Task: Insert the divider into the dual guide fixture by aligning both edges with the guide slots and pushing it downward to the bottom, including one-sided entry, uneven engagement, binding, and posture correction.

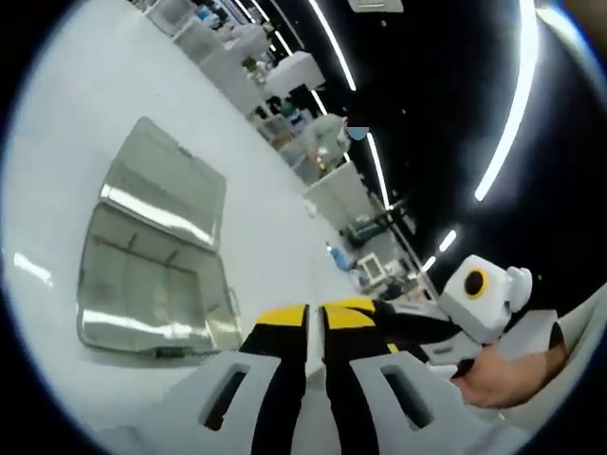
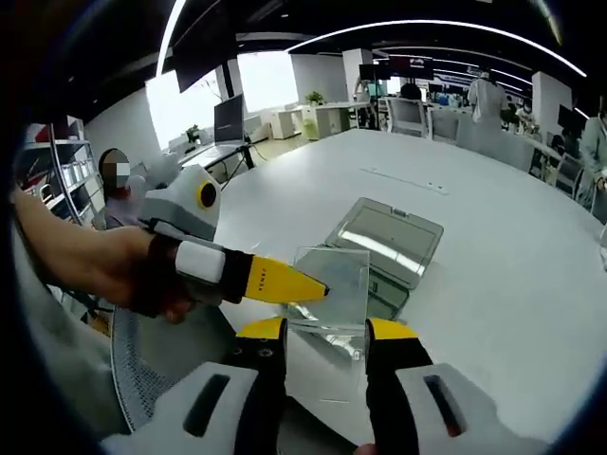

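Observation:
The divider [image 2: 332, 280] is a thin clear sheet held up above the white table [image 2: 493, 284]. My right gripper [image 2: 325, 330] has the sheet standing between its yellow-tipped jaws, the sheet's two side edges against their inner faces. My left gripper [image 2: 318, 289] comes in from the left in a hand and is pinched on the sheet's left part; in its own view the left gripper [image 1: 316, 313] has its jaws almost together. The guide fixture [image 2: 384, 242], a clear box with its lid open, lies on the table beyond the divider. The same fixture [image 1: 156, 284] shows left of the jaws. The right gripper [image 1: 427, 332] sits at lower right.
The table [image 1: 57, 142] is large, round and white. A mesh chair [image 2: 142, 370] stands at its near left edge, with a seated person behind it. Desks, monitors and standing people fill the office at the back [image 2: 427, 104].

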